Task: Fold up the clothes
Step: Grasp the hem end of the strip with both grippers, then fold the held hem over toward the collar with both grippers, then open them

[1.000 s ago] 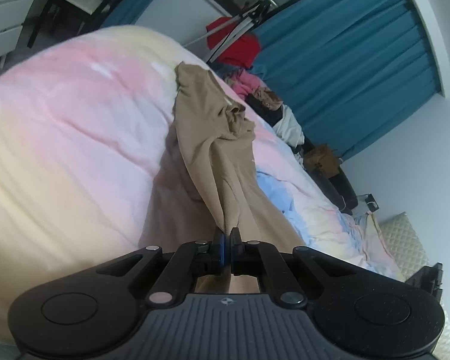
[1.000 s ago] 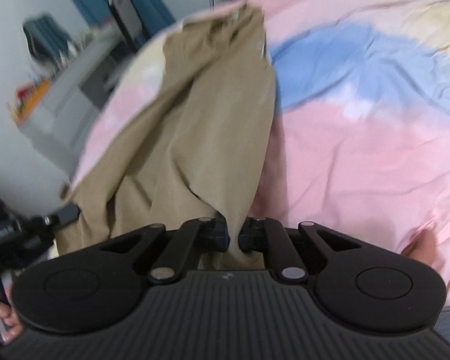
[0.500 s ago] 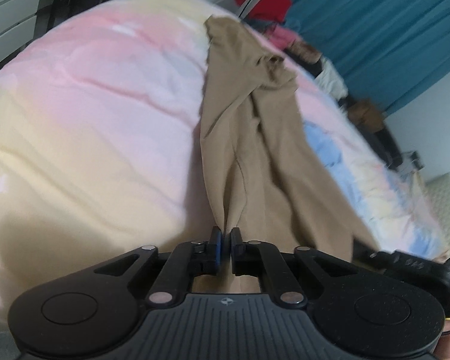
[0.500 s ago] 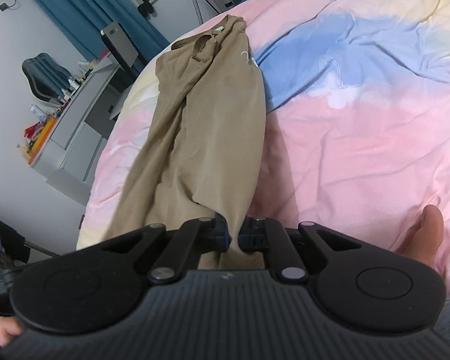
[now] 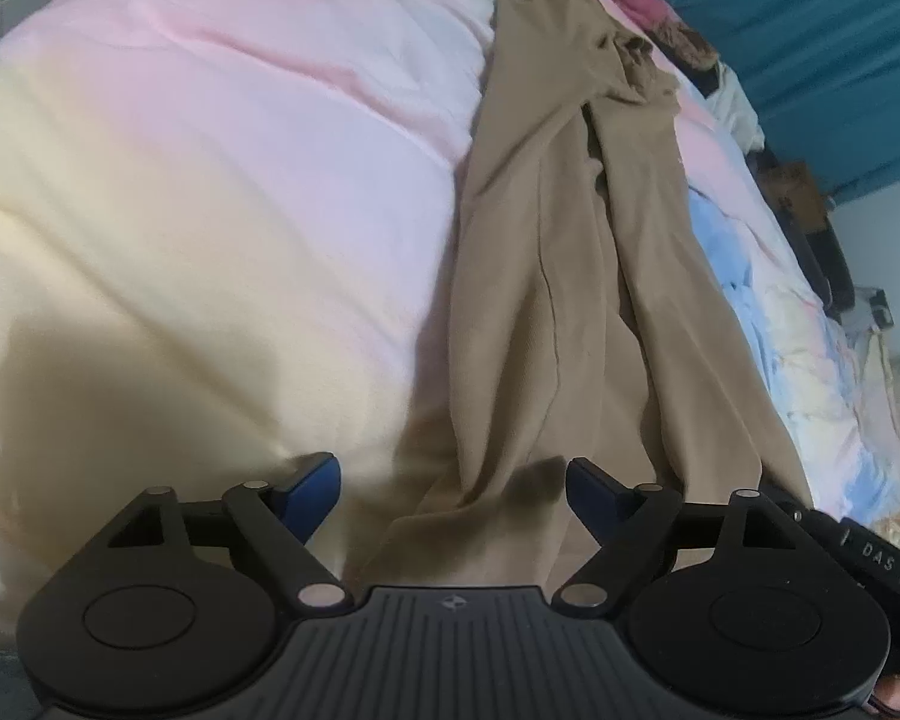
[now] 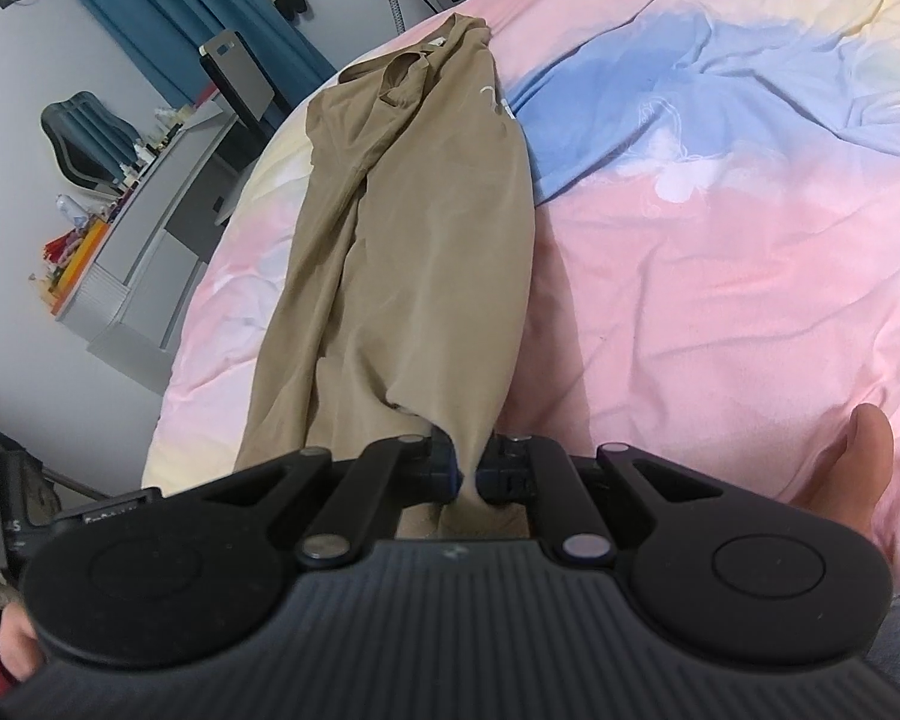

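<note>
Pastel bedding (image 5: 222,192) in pink, yellow and blue covers the bed, and blue curtains (image 5: 810,30) close the room behind it. On this bedding lies the task's thing, a pair of tan trousers (image 5: 540,252), stretched long from the near edge of the bed toward the far edge, with the waist at the far end and the legs bunched in loose folds.

On the left side, the left gripper (image 5: 453,480) is low over the near end of the trousers. Its jaws are opening; the blue pads stand wide apart on both sides of the cloth and do not press it, so this end now rests free on the bedding. On the right side, the right gripper (image 6: 463,471) is clamped together on a fold of the trousers (image 6: 414,276) at the near end, and the cloth rises a little into the jaws. A thumb (image 6: 852,462) of the person shows beside it.

I judge the step in hand is laying the garment flat before the first fold. To do it well, the right gripper should let go only when its end lies as low and as straight as the left one, so the two legs lie one on the other without twist. The ridge along the middle is better smoothed first, else it will be folded in. The thin cloth probably slides easily on the soft bedding, so slow pulls are safer.
</note>
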`<state>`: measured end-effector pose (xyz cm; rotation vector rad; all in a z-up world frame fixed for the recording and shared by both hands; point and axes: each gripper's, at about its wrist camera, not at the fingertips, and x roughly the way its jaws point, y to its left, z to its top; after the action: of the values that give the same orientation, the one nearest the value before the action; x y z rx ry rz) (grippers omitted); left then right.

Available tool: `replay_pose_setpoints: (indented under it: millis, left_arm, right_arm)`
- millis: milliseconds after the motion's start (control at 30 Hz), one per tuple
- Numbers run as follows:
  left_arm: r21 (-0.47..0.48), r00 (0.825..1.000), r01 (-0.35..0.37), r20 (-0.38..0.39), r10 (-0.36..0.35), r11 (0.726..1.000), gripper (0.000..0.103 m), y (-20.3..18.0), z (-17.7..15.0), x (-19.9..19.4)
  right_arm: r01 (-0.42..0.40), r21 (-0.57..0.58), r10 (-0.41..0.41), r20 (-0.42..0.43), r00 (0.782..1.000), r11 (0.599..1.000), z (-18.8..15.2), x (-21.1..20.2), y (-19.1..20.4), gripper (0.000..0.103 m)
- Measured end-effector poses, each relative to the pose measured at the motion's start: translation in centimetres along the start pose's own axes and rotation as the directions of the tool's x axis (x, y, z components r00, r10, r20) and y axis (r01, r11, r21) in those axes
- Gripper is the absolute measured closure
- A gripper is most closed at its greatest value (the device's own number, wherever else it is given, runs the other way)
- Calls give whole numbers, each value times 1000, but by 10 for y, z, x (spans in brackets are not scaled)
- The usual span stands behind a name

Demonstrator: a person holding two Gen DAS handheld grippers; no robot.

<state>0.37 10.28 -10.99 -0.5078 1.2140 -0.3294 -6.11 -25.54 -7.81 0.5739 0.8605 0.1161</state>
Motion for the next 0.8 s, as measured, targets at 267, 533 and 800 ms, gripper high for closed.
replay_pose_setpoints:
  millis: [267,533,800]
  left_arm:
    - [81,997,44,-74,-38,996,67,-7,-8,10]
    - [148,977,159,116,-177,976,98,-14,-15,-41]
    - [274,873,289,317,-370,917,98,-32,-34,-142]
  right_arm:
    - [8,-20,-8,7,1000,1000,-3,-1,2,95]
    - [-63,-43,65,42,997,997,2,-25,9,95]
    - [-178,-105,193,154,969,978,6,-91,19,95]
